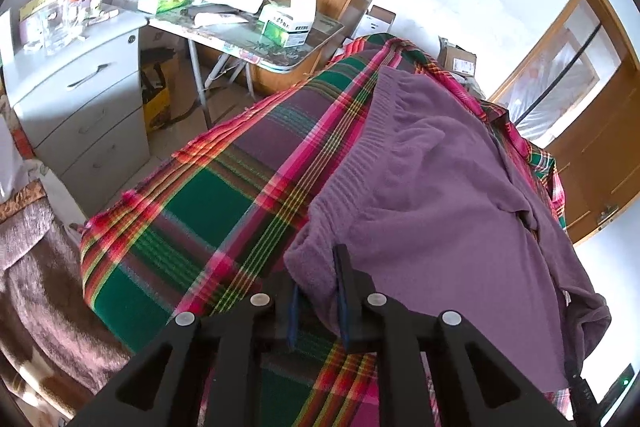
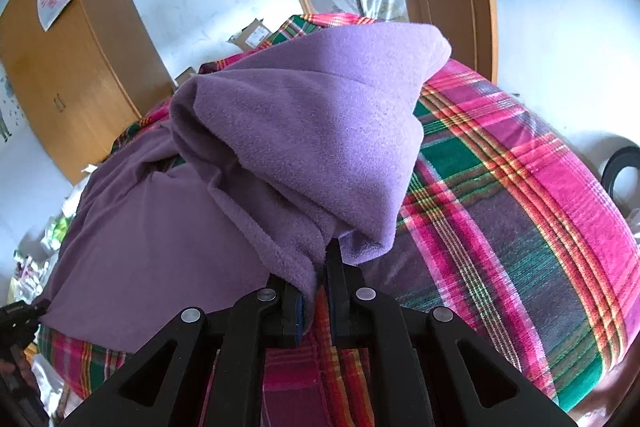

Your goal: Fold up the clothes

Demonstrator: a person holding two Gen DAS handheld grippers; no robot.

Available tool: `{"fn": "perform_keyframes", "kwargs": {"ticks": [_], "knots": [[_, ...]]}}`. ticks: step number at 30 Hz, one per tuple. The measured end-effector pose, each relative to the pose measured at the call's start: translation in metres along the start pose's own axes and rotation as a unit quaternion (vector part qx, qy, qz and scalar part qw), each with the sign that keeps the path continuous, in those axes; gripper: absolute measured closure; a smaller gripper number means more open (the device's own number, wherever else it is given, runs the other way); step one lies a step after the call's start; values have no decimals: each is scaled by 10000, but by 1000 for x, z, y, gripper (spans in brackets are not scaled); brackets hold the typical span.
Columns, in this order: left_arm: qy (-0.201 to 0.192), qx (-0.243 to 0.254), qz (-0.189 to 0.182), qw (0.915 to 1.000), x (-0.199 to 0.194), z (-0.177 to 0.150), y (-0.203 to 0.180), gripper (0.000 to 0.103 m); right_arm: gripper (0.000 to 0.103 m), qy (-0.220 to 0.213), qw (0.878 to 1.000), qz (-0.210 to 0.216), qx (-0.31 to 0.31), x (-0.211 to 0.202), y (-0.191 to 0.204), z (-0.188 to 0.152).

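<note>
Black angular linkage arms with round silver pins fill the bottom of each wrist view, leading to flat, blue-padded fingers. Reaching forward low over the bed, the left gripper (image 1: 320, 291) has its jaws narrowly apart with a ribbed, fuzzy corner of the purple fleece garment (image 1: 440, 187) pinched between them. From the opposite end, the right gripper (image 2: 320, 287) is angled forward the same way, jaws narrowed around a hanging fold of the same garment (image 2: 312, 131), lifted so the cloth drapes in a thick, soft peak above the fingers.

Between the two grippers the garment lies along the plaid blanket (image 1: 208, 195), its near edge raised at both ends and the middle sagging onto the bed. Its fabric is matte and napped, with a band of knitted ribbing along one border in the left view. Beneath it the blanket is a coarse weave in pink, green, purple and yellow stripes, domed by the lens.

Beyond stand a white drawer cabinet (image 1: 80, 95), a cluttered folding table (image 1: 256, 43) and a wooden wardrobe (image 2: 76, 59).
</note>
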State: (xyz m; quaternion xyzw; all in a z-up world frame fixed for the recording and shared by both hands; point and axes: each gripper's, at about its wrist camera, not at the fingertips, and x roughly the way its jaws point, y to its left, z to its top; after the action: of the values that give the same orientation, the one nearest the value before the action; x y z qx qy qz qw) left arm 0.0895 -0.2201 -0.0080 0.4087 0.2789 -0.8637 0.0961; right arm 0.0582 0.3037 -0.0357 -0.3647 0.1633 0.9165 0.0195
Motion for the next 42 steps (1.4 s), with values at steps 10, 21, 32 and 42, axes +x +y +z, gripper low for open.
{"fn": "perform_keyframes", "kwargs": {"ticks": [10,21,32,42], "knots": [[-509,254,77,9983,-41,1,-13,83,88,31,9994,310,-152,4,-1,8],[-738,737,-264,9942,-64,15,-50,83,80,-123,9983,512,-232,-12,-10,15],[200,1743,-1355,9751,-20,17,-163,77,80,-506,9966,606,248,-60,-40,22],[1798,2236,-2114,9343,68,-6,-283,70,58,-478,9893,922,1028,-32,-85,75]]}}
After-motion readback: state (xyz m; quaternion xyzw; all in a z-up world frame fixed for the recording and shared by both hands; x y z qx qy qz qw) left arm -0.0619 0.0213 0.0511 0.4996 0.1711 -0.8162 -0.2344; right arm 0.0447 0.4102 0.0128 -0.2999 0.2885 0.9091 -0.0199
